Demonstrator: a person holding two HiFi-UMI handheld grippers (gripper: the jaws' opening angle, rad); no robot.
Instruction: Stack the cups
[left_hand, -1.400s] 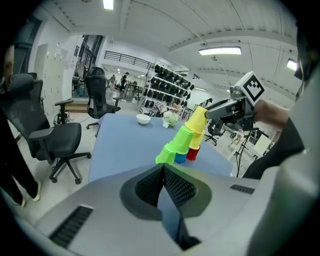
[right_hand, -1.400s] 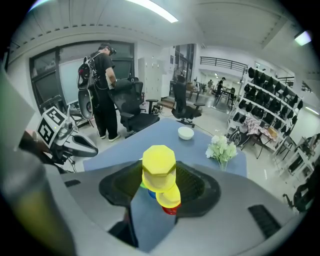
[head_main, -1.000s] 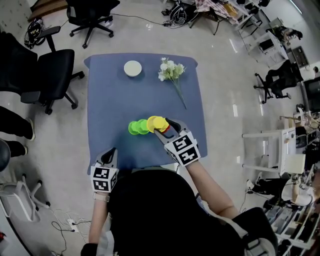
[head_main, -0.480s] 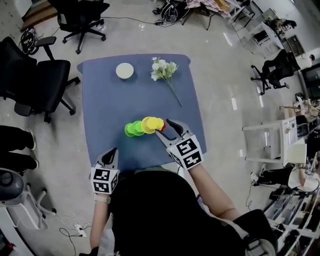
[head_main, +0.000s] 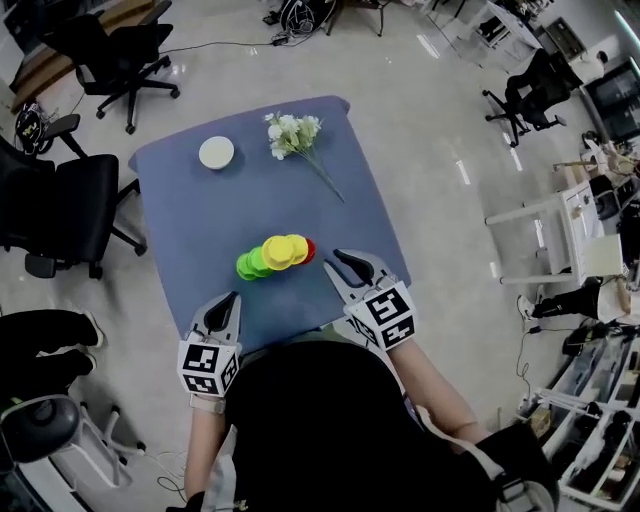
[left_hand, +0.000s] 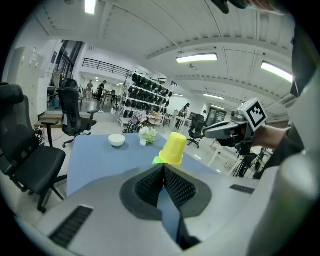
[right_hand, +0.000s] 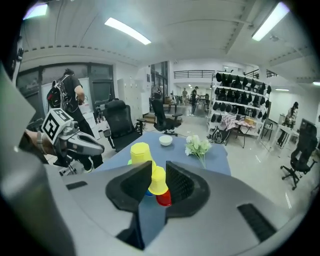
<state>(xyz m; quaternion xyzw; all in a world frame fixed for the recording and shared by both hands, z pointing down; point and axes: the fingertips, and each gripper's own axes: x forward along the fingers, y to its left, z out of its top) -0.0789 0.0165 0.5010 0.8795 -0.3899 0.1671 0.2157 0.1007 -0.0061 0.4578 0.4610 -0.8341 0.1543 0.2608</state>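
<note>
A cluster of upturned cups stands near the front of the blue table (head_main: 190, 215): green cups (head_main: 248, 264) at the left, yellow cups (head_main: 283, 250) in the middle and a red cup (head_main: 309, 249) at the right. In the right gripper view a yellow cup (right_hand: 158, 181) sits on the red cup (right_hand: 164, 199), beside a taller yellow cup (right_hand: 141, 152). My right gripper (head_main: 345, 263) hangs just right of the cluster. Its jaws have just been closing, a narrow gap remains, and nothing is between them. My left gripper (head_main: 224, 302) is shut and empty, short of the cups.
A white bowl (head_main: 216, 152) and a bunch of white flowers (head_main: 293, 133) lie at the table's far end. Black office chairs (head_main: 62, 205) stand off the table's left side. The table's right edge lies just beyond the right gripper.
My right gripper has drawn back from the yellow and red cups toward me, and its jaws have narrowed. The left gripper has lifted a little. The cups stay put.
</note>
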